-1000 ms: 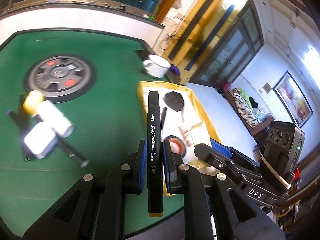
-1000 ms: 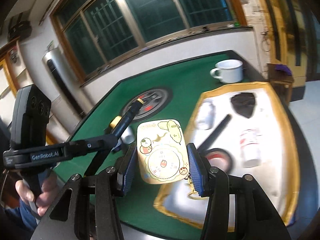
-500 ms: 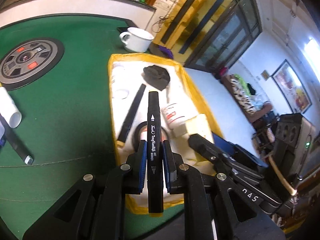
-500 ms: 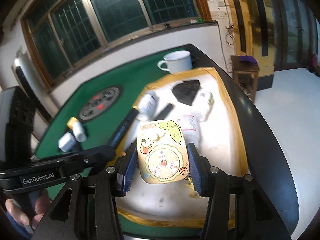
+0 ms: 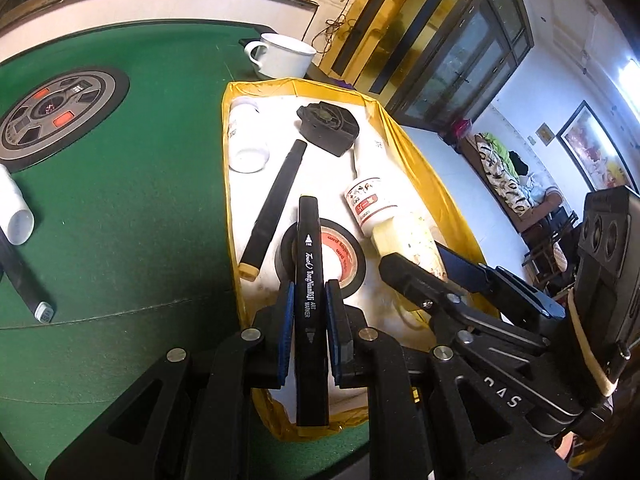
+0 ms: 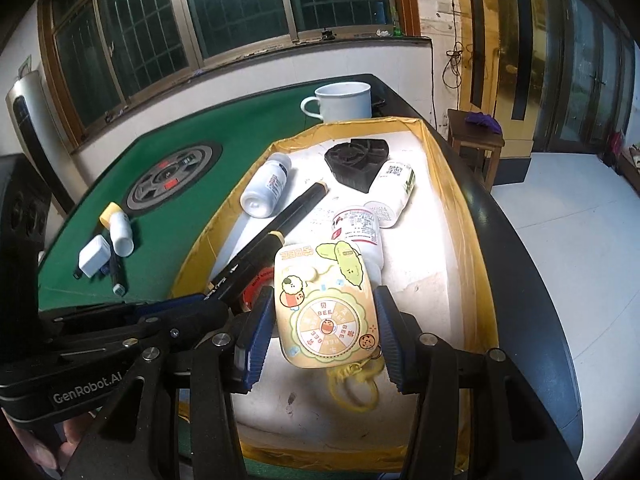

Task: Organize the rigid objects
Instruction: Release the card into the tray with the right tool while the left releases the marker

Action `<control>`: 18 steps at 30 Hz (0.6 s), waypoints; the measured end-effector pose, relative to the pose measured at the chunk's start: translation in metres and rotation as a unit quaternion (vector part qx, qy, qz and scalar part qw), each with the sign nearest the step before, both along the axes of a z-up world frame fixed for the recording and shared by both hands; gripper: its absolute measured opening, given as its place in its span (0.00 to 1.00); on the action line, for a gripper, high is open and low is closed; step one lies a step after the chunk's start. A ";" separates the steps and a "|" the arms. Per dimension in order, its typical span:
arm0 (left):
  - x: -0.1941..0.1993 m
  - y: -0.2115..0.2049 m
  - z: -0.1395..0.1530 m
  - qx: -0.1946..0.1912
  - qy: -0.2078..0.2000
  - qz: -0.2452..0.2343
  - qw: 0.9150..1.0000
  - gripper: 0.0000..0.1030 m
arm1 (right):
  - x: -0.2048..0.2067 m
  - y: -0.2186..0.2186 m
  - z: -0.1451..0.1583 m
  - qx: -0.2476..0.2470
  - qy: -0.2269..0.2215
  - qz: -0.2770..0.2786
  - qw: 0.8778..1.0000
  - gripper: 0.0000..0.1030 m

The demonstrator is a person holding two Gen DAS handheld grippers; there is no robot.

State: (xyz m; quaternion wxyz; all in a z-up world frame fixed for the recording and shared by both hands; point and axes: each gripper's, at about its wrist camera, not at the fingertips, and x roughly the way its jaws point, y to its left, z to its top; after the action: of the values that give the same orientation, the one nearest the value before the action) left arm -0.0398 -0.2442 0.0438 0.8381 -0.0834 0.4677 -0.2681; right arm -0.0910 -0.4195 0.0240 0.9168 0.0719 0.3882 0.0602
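My left gripper (image 5: 307, 300) is shut on a black art marker (image 5: 308, 280), held over the near end of the yellow-rimmed tray (image 5: 230, 184), above a roll of black tape (image 5: 340, 256). My right gripper (image 6: 325, 324) is shut on a flat cartoon-printed card case (image 6: 326, 308) with a yellow cord, held over the same tray (image 6: 480, 240). In the tray lie a second black marker (image 6: 292, 212), white bottles (image 6: 266, 190) and a black fan-like part (image 6: 356, 158). The left gripper (image 6: 208, 304) shows at the right wrist view's lower left.
On the green felt left of the tray lie a white bottle with a yellow cap (image 6: 118, 226), a white charger block (image 6: 94, 256) and a thin pen (image 5: 24, 276). A white mug (image 6: 340, 102) stands beyond the tray. A round control panel (image 5: 52, 112) sits mid-table. The dark table edge runs along the right.
Both grippers came down and forward over the tray, each keeping its object. The left view swung from the felt onto the tray; the right view tilted down toward the tray.
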 end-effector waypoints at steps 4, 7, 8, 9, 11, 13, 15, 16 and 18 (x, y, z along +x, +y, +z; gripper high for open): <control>0.000 0.002 0.000 -0.005 0.000 0.000 1.000 0.12 | 0.000 0.002 0.000 -0.011 0.007 0.001 1.000 0.43; 0.000 0.003 0.000 -0.006 0.000 -0.001 1.000 0.12 | 0.000 0.003 0.000 -0.016 0.010 -0.003 1.000 0.44; 0.000 0.005 0.000 -0.007 0.000 -0.001 1.000 0.12 | 0.000 0.003 0.001 -0.017 0.012 -0.003 1.000 0.44; 0.000 0.005 0.000 -0.009 0.000 0.000 1.000 0.12 | 0.000 0.003 0.001 -0.019 0.013 -0.003 1.000 0.44; 0.001 0.006 0.002 -0.012 -0.001 -0.001 1.000 0.13 | -0.001 0.003 0.002 -0.021 0.015 -0.005 1.000 0.44; 0.001 0.006 0.004 -0.016 -0.002 0.000 1.000 0.13 | -0.001 0.003 0.003 -0.023 0.017 -0.009 1.000 0.44; 0.001 0.008 0.005 -0.019 -0.003 0.003 1.000 0.13 | -0.002 0.002 0.004 -0.020 0.017 -0.013 1.000 0.44; 0.002 0.009 0.006 -0.020 -0.003 0.004 1.000 0.13 | -0.003 0.002 0.006 -0.019 0.015 -0.015 1.000 0.44; 0.002 0.013 0.008 -0.024 -0.005 0.007 1.000 0.13 | -0.005 0.002 0.010 -0.020 0.008 -0.017 1.000 0.45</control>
State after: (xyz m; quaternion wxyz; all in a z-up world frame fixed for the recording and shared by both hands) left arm -0.0380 -0.2313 0.0519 0.8401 -0.1053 0.4565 -0.2732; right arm -0.0962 -0.4177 0.0339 0.9156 0.0608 0.3957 0.0366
